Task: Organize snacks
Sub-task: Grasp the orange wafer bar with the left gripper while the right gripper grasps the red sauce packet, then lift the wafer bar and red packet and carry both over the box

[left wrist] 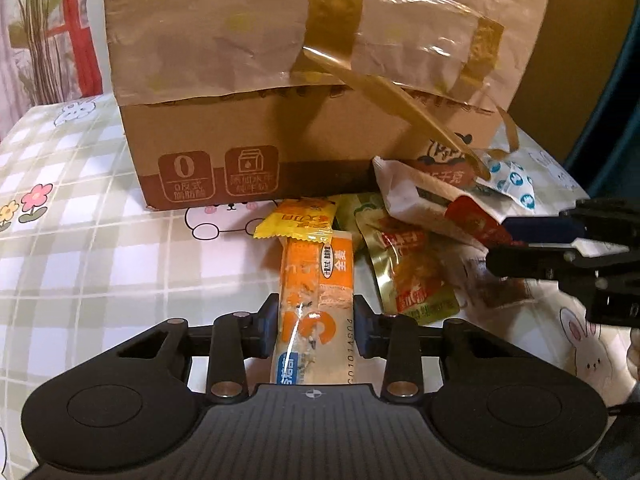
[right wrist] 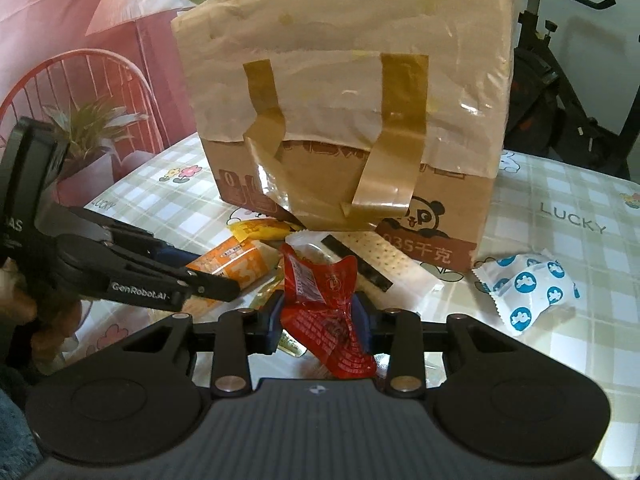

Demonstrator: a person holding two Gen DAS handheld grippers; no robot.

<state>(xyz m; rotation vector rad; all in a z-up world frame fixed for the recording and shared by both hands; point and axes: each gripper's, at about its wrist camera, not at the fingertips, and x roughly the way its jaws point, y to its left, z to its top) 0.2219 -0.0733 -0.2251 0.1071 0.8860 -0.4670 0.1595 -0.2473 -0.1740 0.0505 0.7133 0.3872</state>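
In the left wrist view my left gripper [left wrist: 316, 320] is shut on a long orange snack packet [left wrist: 316, 276] that lies on the table, with a pad pressed on each side. A yellow packet [left wrist: 300, 220] and a gold-green packet [left wrist: 412, 276] lie just beyond it. In the right wrist view my right gripper [right wrist: 320, 312] is shut on a crumpled red packet [right wrist: 320, 284], held above the pile. The left gripper [right wrist: 212, 280] shows there from the side on the orange packet [right wrist: 236, 264]. The right gripper [left wrist: 520, 240] reaches in from the right of the left wrist view.
A tall cardboard box [right wrist: 440, 208] wrapped in brown paper and tape stands right behind the pile. A white packet with blue dots [right wrist: 524, 284] lies to the right and a cracker packet [right wrist: 384, 264] by the box. A checked tablecloth [right wrist: 560, 248] covers the table; a potted plant [right wrist: 84, 160] stands left.
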